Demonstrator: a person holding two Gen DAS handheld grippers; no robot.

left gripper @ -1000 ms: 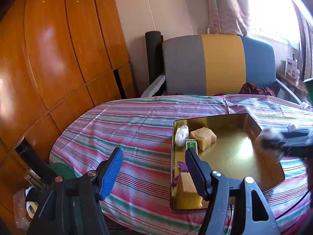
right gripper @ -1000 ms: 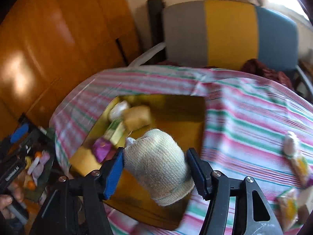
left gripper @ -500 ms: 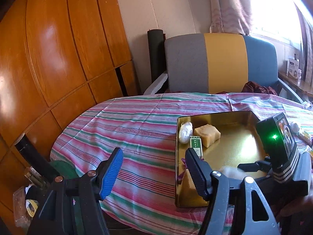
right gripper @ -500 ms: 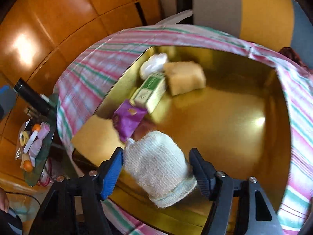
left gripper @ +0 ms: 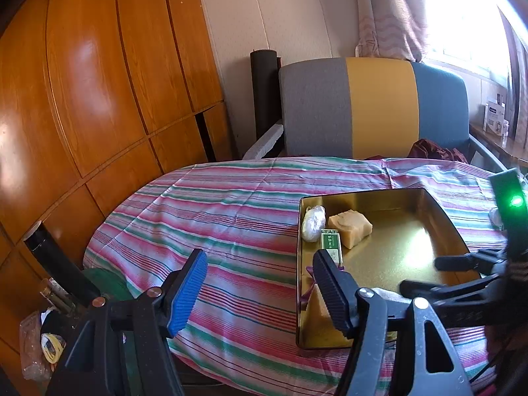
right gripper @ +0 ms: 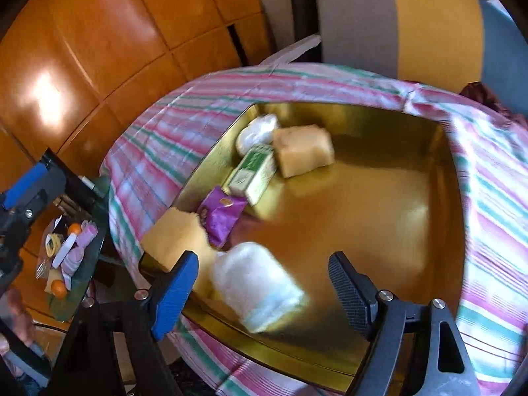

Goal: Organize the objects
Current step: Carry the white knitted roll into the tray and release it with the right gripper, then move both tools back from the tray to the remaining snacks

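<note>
A gold tray (right gripper: 389,204) sits on the striped tablecloth (left gripper: 231,217). Along its left side lie a white wrapped ball (right gripper: 257,132), a tan block (right gripper: 303,151), a green-and-white box (right gripper: 254,175), a purple packet (right gripper: 221,214) and a yellow sponge (right gripper: 171,241). A white knitted roll (right gripper: 254,290) lies blurred near the tray's front edge. My right gripper (right gripper: 262,260) straddles it with its jaws opening, and both pads stand apart from the roll. My left gripper (left gripper: 259,264) hangs open over the cloth left of the tray (left gripper: 402,250), with nothing between its fingers. The right gripper (left gripper: 420,274) reaches into the tray from the right.
A chair (left gripper: 373,105) with a grey, yellow and blue back stands behind the table. Wooden wall panels (left gripper: 99,82) rise on the left. Below the table's left edge is a low glass stand (right gripper: 66,250) with small items. A person's hand (right gripper: 16,310) shows at the lower left.
My right gripper came down into the tray with the white knitted roll. Its jaws widened and the roll now lies free between them. The left gripper stayed put.
</note>
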